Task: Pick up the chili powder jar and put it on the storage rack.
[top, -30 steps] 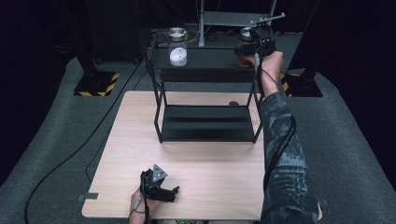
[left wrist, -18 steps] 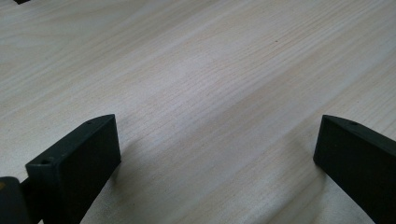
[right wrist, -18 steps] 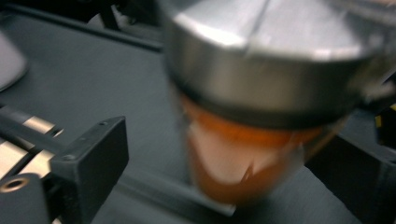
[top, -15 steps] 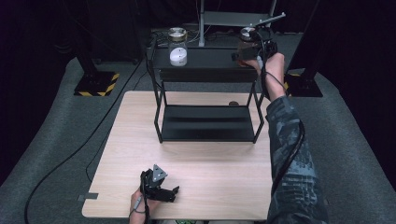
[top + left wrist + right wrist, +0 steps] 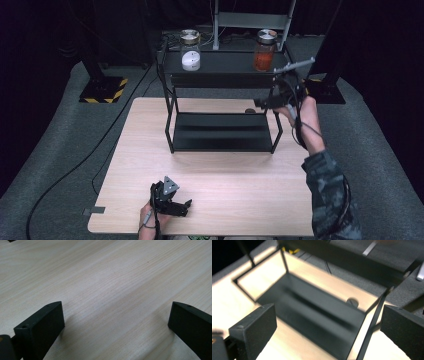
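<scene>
Pale wood table (image 5: 225,180) is lying bare under the left tool (image 5: 175,206), its jaws standing apart, empty. Right tool (image 5: 267,102), jaws apart too, is hovering beside the black rack (image 5: 222,132). Above it, an orange jar (image 5: 263,51) and white jar (image 5: 190,50) are standing on the top shelf; no readable labels.

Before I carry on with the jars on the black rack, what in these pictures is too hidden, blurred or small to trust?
- High view: contents of the white-filled glass jar and orange-filled glass jar are too small to identify.
- High view: the small dark round thing on the table is partly behind the black metal rack.
- Right gripper view: motion blur smears the rack.
</scene>
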Available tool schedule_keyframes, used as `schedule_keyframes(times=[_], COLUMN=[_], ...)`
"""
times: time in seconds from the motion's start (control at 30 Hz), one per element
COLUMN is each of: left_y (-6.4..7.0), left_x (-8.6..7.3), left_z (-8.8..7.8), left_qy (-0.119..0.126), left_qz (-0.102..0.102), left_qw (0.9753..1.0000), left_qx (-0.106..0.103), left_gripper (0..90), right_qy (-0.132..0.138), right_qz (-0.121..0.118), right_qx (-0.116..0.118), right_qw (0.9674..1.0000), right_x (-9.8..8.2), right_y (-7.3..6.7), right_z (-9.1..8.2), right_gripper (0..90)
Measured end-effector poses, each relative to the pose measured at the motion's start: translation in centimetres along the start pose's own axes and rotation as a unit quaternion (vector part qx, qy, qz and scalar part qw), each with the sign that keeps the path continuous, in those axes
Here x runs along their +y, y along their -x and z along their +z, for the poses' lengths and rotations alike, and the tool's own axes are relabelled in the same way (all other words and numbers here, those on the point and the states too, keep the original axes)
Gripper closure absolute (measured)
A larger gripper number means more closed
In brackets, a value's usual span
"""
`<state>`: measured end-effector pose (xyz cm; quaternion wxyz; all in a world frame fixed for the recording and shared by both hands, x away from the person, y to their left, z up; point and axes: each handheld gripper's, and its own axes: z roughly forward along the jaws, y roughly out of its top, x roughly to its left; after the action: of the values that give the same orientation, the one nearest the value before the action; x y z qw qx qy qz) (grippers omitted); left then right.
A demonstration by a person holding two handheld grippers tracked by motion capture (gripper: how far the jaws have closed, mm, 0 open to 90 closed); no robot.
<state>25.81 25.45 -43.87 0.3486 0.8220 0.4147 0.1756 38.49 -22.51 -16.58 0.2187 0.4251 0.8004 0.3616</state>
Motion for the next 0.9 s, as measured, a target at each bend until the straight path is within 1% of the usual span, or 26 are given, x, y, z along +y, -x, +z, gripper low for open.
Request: schedule_keyframes(times=[0.07,0.13,0.2,0.3,0.37,0.4,0.43,0.5,0.53,0.57,0.6,0.63,0.67,0.73,0.77,0.83,0.87,0.9], left_y=[0.0,0.0,0.0,0.0,0.0,0.0,0.0,0.0,0.0,0.0,0.0,0.0,0.0,0.0,0.0,0.0,0.0,0.0], left_x=[0.0,0.0,0.0,0.0,0.0,0.0,0.0,0.0,0.0,0.0,0.0,0.0,0.0,0.0,0.0,0.0,0.0,0.0], left_z=[0.0,0.0,0.0,0.0,0.0,0.0,0.0,0.0,0.0,0.0,0.0,0.0,0.0,0.0,0.0,0.0,0.0,0.0], left_qy=[0.0,0.0,0.0,0.0,0.0,0.0,0.0,0.0,0.0,0.0,0.0,0.0,0.0,0.0,0.0,0.0,0.0,0.0], left_qz=[0.0,0.0,0.0,0.0,0.0,0.0,0.0,0.0,0.0,0.0,0.0,0.0,0.0,-0.001,0.0,-0.001,-0.001,0.0], left_qw=[1.0,1.0,1.0,1.0,1.0,1.0,1.0,1.0,1.0,1.0,1.0,1.0,1.0,1.0,1.0,1.0,1.0,1.0], left_qx=[0.0,0.0,0.0,0.0,0.0,0.0,0.0,0.0,0.0,0.0,0.0,0.0,0.0,0.0,0.0,0.001,0.0,0.001], left_gripper=[0.0,0.0,0.0,0.0,0.0,0.0,0.0,0.0,0.0,0.0,0.0,0.0,0.0,0.0,0.0,0.0,0.0,0.0], right_qy=[-0.003,-0.002,-0.007,-0.023,-0.03,-0.035,-0.033,-0.045,-0.043,-0.042,-0.037,-0.026,-0.023,-0.016,-0.015,-0.01,-0.011,-0.01], right_qz=[-0.009,-0.012,-0.01,-0.005,0.004,0.003,0.0,0.0,-0.002,-0.001,0.005,0.008,0.01,-0.002,-0.003,-0.006,-0.005,-0.004], right_qx=[0.001,0.003,0.008,0.017,0.028,0.033,0.042,0.056,0.057,0.053,0.058,0.059,0.051,0.043,0.04,0.044,0.041,0.046], right_qw=[1.0,0.9999,0.9999,0.9996,0.9991,0.9988,0.9986,0.9974,0.9974,0.9977,0.9976,0.9979,0.9984,0.9989,0.9991,0.999,0.9991,0.9989], right_x=[-2.2,-4.7,-7.2,-10.9,-13.7,-15.0,-16.5,-18.9,-20.1,-21.2,-22.3,-23.5,-24.2,-25.5,-25.9,-26.6,-26.8,-27.1], right_y=[-0.5,-1.1,-1.4,-1.7,-1.8,-2.0,-2.1,-2.4,-2.7,-3.1,-3.2,-3.4,-3.8,-4.5,-4.8,-5.0,-5.2,-5.2], right_z=[0.3,0.9,1.8,3.4,4.5,5.1,5.7,6.8,7.2,7.4,7.6,7.7,7.7,7.7,7.8,7.8,7.8,7.8], right_gripper=[0.0,0.0,0.0,0.0,0.0,0.0,0.0,0.0,0.0,0.0,0.0,0.0,0.0,0.0,0.0,0.0,0.0,0.0])
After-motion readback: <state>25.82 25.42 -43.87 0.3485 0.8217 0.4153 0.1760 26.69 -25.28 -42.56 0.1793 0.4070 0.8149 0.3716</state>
